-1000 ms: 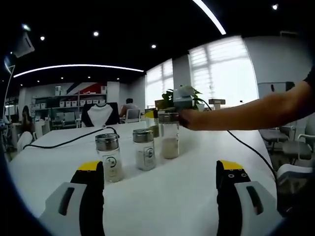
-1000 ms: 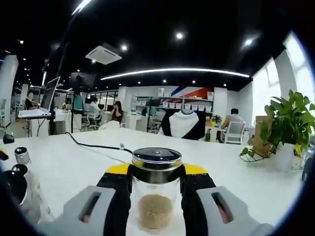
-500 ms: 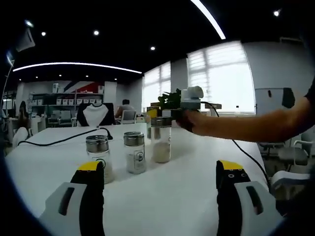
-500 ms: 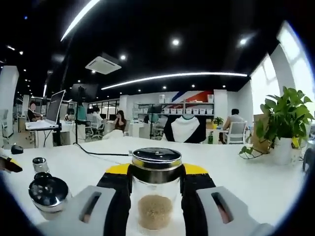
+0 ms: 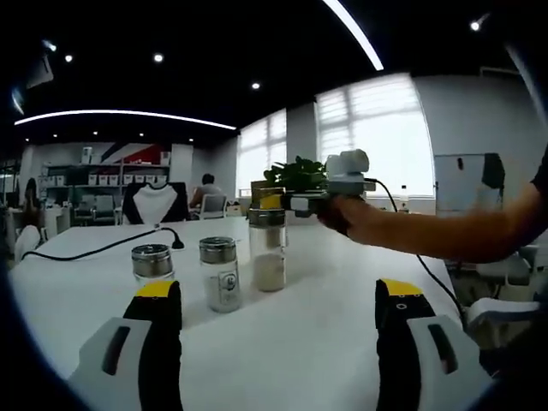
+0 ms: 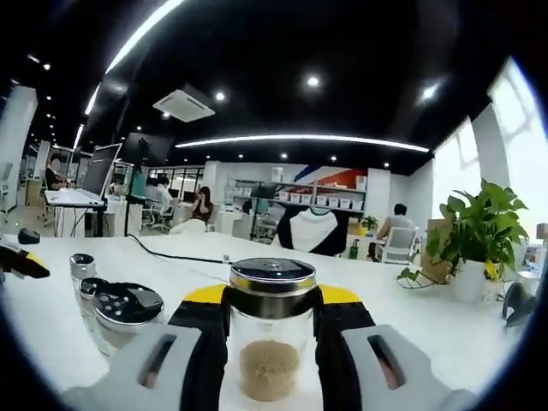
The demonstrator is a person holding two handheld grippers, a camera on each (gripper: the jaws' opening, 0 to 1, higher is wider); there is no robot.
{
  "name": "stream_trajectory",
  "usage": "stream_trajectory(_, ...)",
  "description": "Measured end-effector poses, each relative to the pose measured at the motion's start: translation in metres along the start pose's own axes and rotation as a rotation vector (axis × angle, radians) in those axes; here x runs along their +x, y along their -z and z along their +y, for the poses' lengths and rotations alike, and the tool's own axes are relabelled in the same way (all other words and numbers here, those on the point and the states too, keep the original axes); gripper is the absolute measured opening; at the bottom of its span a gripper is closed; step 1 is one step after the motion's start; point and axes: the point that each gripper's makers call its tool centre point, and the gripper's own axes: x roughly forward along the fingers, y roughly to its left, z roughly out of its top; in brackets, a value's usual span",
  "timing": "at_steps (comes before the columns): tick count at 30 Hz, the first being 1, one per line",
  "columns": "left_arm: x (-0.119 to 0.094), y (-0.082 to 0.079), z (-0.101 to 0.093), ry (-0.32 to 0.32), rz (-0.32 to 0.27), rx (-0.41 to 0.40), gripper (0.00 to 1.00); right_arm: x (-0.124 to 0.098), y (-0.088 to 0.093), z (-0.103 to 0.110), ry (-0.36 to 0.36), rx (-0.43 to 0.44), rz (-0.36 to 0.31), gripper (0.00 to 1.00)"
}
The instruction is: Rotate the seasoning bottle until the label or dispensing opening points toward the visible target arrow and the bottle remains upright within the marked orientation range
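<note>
The seasoning bottle point(image 6: 272, 338) stands at the lower centre of the right gripper view, a clear glass jar with a steel cap and a heap of tan granules in its base. My right gripper point(image 6: 272, 318) has its fingers point(image 6: 203, 334) closed on the glass just under the cap, one on each side, so the jar sits straight ahead of me between them. Its long axis runs up the frame, square to my fingers, and I judge it upright. In the left gripper view the same jar point(image 5: 268, 248) sits a little left of centre, with my right gripper point(image 5: 295, 202) coming in from the right at cap height and my hand point(image 5: 351, 221) behind it. The jar's foot seems to rest on the white counter point(image 5: 325, 334), though I cannot tell whether it is lifted a hair.

My left gripper point(image 5: 278, 321) hangs near the bottom of its own view with its fingers wide apart and nothing between them, well short of the jars. So the turn falls to my right hand, by rolling the wrist about that upright axis.

Two more capped jars point(image 5: 220, 272) stand just left of mine on the counter, close enough to brush. I can make out no target arrow, no marked range, no label on my jar, and the cap's holes are hidden from me.
</note>
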Motion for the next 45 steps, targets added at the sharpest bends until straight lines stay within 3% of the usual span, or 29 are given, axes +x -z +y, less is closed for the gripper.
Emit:
stream_trajectory(10,-0.002,0.001,-0.003,0.014,0.013,0.028,0.99,-0.02,0.0,0.005,0.015,0.042,-0.005,0.35)
stream_trajectory(15,-0.004,0.004,0.001,0.01,0.015,0.002,0.99,-0.03,0.002,0.002,0.021,0.096,0.004,0.35)
stream_trajectory(31,0.001,0.007,-0.011,0.043,0.019,0.005,0.95,-0.068,-0.011,0.013,0.008,0.05,-0.014,0.35)
stream_trajectory(34,0.0,0.003,-0.014,0.059,-0.011,0.008,0.9,-0.076,-0.012,0.019,-0.006,0.062,-0.019,0.35)
stream_trajectory(45,0.002,0.008,-0.027,0.108,0.011,0.038,0.88,-0.102,-0.021,0.073,-0.132,0.077,-0.043,0.35)
